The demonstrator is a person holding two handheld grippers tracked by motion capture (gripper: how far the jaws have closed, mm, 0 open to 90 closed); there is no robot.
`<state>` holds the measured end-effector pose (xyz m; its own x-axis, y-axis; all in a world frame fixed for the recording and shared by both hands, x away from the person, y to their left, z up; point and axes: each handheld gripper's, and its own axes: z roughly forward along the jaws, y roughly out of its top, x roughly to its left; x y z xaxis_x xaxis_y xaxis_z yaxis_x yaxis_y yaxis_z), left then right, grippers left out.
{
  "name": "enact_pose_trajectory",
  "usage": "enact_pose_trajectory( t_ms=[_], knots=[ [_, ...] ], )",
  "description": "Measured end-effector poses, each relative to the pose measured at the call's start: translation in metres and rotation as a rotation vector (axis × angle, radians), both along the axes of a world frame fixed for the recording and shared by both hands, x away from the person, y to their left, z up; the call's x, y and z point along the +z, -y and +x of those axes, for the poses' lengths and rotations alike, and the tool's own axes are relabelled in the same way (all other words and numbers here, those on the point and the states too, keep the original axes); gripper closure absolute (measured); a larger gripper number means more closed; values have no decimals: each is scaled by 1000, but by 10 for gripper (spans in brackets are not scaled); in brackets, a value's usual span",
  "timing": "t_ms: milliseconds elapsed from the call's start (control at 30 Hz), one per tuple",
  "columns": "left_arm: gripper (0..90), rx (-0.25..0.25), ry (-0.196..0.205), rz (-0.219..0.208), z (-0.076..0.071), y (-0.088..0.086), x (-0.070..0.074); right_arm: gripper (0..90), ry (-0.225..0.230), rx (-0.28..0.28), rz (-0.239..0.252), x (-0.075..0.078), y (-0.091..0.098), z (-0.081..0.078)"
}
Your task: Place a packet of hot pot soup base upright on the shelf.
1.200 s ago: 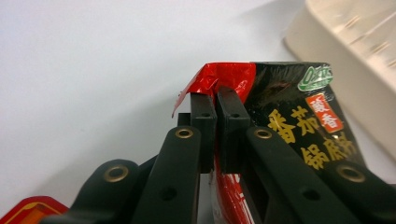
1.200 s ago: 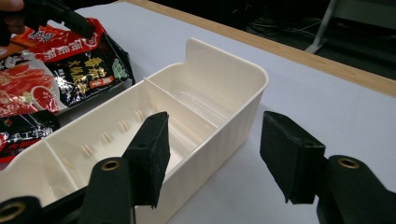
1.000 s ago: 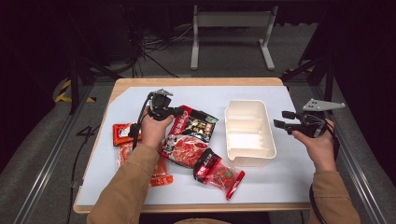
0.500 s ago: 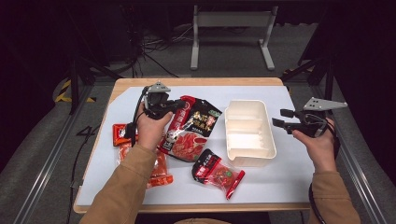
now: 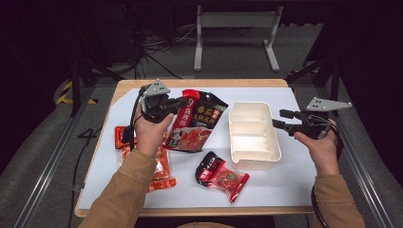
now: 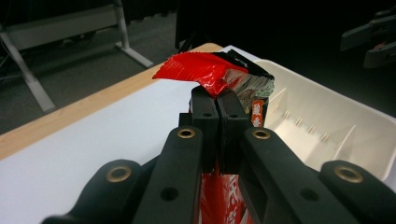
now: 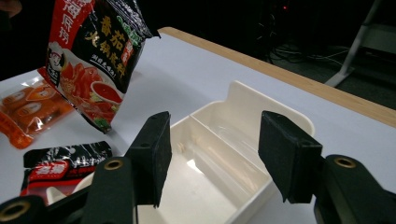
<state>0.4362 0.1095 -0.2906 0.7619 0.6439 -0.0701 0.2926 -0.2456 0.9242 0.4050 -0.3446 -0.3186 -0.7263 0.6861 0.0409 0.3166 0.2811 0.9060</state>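
My left gripper [image 5: 183, 101] is shut on the top edge of a large black-and-red sauce pouch [image 5: 195, 121], which hangs lifted off the table just left of the white divided container [image 5: 252, 135]. In the left gripper view the jaws pinch the pouch's red top [image 6: 205, 70] beside the container [image 6: 327, 126]. My right gripper [image 5: 280, 118] hovers open at the container's right rim with nothing between its jaws; its own view looks over the container [image 7: 215, 154] toward the hanging pouch [image 7: 93, 56].
A small red-and-black packet [image 5: 221, 175] lies in front of the container. An orange-red packet [image 5: 157, 166] and a red packet [image 5: 119, 137] lie under the left forearm. The white mat [image 5: 285, 190] covers a wooden table [image 5: 228, 82].
The left gripper has risen with the black-and-red pouch, lifting it off the other packets and the mat. The right gripper has stayed almost still beside the container.
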Motion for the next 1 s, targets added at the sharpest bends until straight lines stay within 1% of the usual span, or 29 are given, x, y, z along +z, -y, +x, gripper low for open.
enact_pose_trajectory(
  t_ms=[133, 233, 267, 300, 333, 400, 467, 533, 600, 667, 767, 900, 1000],
  knots=[
    [883, -6, 19, -36, -5, -4, 7, 452, -7, 35, 34, 5, -6, 0],
    [883, -13, 36, -45, -7, -5, 11, 452, -4, 63, 66, 10, -12, 0],
    [883, -10, 39, -50, -8, -5, 12, 452, -4, 73, 73, 12, -15, 0],
    [883, -14, 41, -46, -9, -6, 13, 449, -4, 81, 74, 14, -17, 1],
    [883, -12, 42, -58, -10, -6, 13, 442, -5, 87, 75, 16, -20, 1],
    [882, -19, 44, -63, -11, -7, 14, 419, -3, 104, 84, 20, -27, 3],
    [882, -19, 46, -69, -11, -7, 14, 411, -4, 108, 89, 22, -29, 4],
    [882, -28, 53, -77, -14, -6, 16, 386, -4, 125, 109, 26, -37, 7],
    [882, -36, 65, -87, -16, -6, 17, 376, -21, 150, 127, 29, -44, 10],
    [882, -48, 77, -103, -19, -5, 18, 377, -33, 172, 132, 31, -52, 13],
    [882, -62, 90, -116, -21, -5, 19, 380, -41, 196, 142, 34, -61, 17],
    [882, -76, 90, -131, -23, -4, 19, 380, -51, 223, 162, 35, -70, 20],
    [882, -82, 88, -143, -25, -2, 18, 380, -55, 244, 164, 35, -78, 23]
  ],
)
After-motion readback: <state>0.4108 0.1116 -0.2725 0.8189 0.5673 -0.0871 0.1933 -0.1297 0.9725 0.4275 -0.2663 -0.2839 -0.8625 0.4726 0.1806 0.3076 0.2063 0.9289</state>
